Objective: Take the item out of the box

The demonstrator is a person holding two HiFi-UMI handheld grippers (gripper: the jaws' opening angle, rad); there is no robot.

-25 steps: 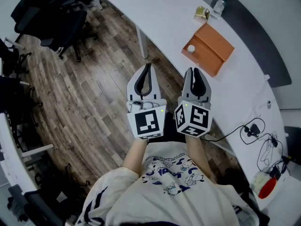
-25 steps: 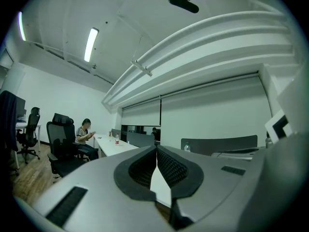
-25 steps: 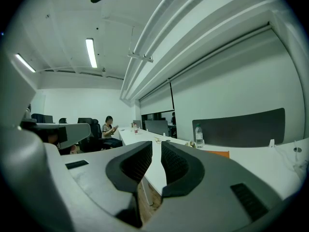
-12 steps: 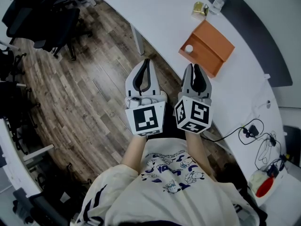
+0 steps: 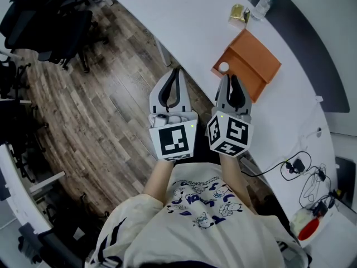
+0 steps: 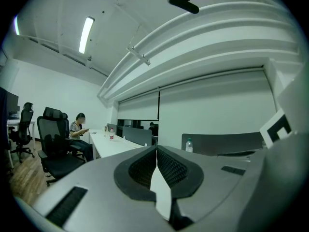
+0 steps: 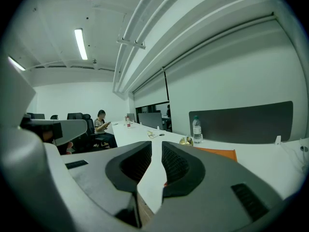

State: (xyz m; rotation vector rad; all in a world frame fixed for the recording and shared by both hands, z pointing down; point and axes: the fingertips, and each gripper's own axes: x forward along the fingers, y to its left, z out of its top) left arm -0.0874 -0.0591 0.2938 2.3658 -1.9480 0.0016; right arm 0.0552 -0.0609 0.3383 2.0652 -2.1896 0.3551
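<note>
An orange box [image 5: 249, 65] lies open on the white desk [image 5: 189, 15], its lid folded back. A small white ball [image 5: 223, 67] rests in the box's near-left corner. My right gripper [image 5: 231, 78] is shut with nothing in it, and its tip hovers just short of that corner, close beside the ball. My left gripper [image 5: 177, 71] is also shut and holds nothing; it is over the floor by the desk's edge, left of the box. In the right gripper view the box's [image 7: 218, 152] orange edge shows past the closed jaws [image 7: 156, 144]. The left gripper view [image 6: 156, 151] does not show the box.
A clear water bottle [image 5: 262, 5] and a gold-wrapped object [image 5: 240, 14] stand behind the box. A desk leg [image 5: 162, 52] drops just ahead of my left gripper. Cables [image 5: 304, 166] trail on the desk at the right. Black office chairs [image 5: 50, 21] stand at the far left, where a person [image 6: 77, 129] sits.
Both grippers have moved forward toward the desk together. The right gripper's tip has come up to the box's near-left corner. Both stayed shut.
</note>
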